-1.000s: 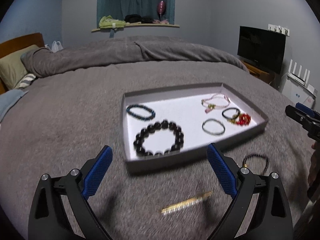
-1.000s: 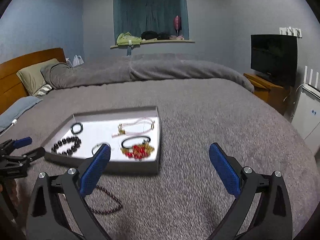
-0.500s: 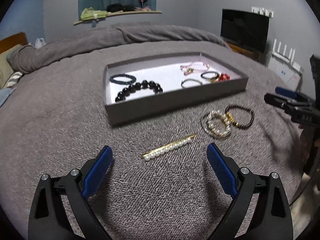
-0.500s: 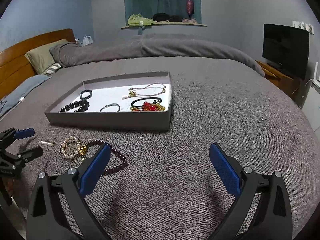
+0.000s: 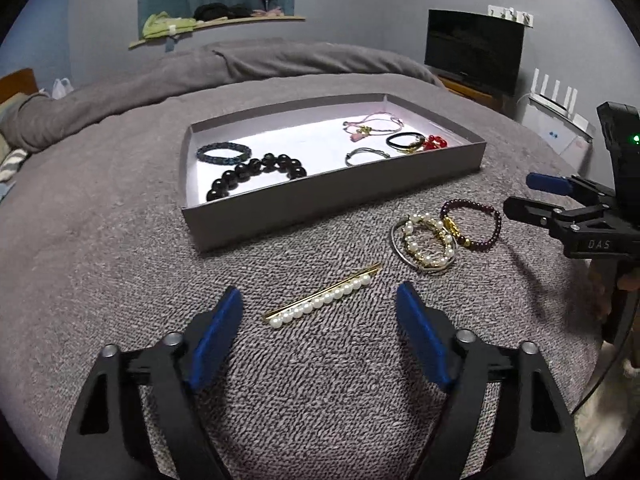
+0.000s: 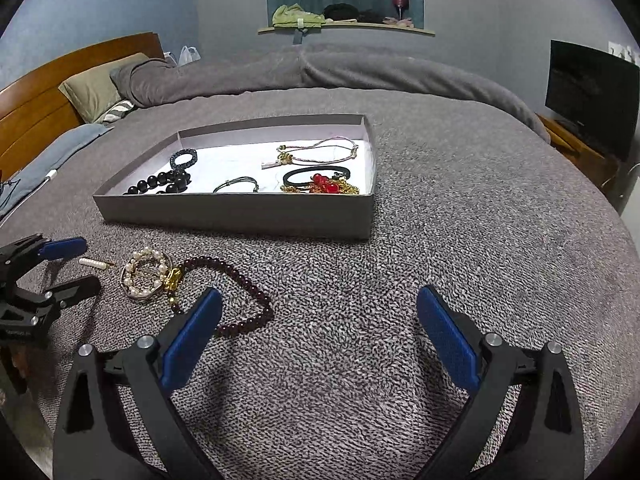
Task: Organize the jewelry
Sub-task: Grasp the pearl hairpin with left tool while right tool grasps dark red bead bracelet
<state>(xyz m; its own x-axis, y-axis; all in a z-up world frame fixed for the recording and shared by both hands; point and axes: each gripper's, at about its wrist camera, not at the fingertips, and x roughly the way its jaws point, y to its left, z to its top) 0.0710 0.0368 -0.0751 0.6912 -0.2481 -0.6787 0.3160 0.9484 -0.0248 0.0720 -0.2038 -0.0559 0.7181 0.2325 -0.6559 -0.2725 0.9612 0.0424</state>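
Observation:
A pearl hair clip [image 5: 324, 298] lies on the grey bedspread between the fingers of my left gripper [image 5: 318, 291]. Its jaws are closing, and the pads are clear of the clip. To its right rest a pearl bracelet [image 5: 426, 240] and a dark-red bead bracelet [image 5: 476, 224]. Behind them stands the grey tray [image 5: 332, 196], holding several bracelets and hair ties. In the right wrist view my right gripper [image 6: 319, 292] hovers over bare bedspread with its jaws closing slightly and nothing between them. The dark-red bracelet [image 6: 244, 284] lies just past its left finger, the pearl bracelet [image 6: 146, 274] farther left.
The right gripper [image 5: 560, 208] shows at the right edge of the left wrist view, the left gripper [image 6: 60, 268] at the left edge of the right one. A rolled duvet [image 6: 320, 68] and pillow [image 6: 100, 88] lie behind. A TV [image 5: 474, 48] stands past the bed's right side.
Both grippers have dipped toward the bedspread in front of the tray, bringing the loose clip and bracelets into view. The left jaws have narrowed around the clip.

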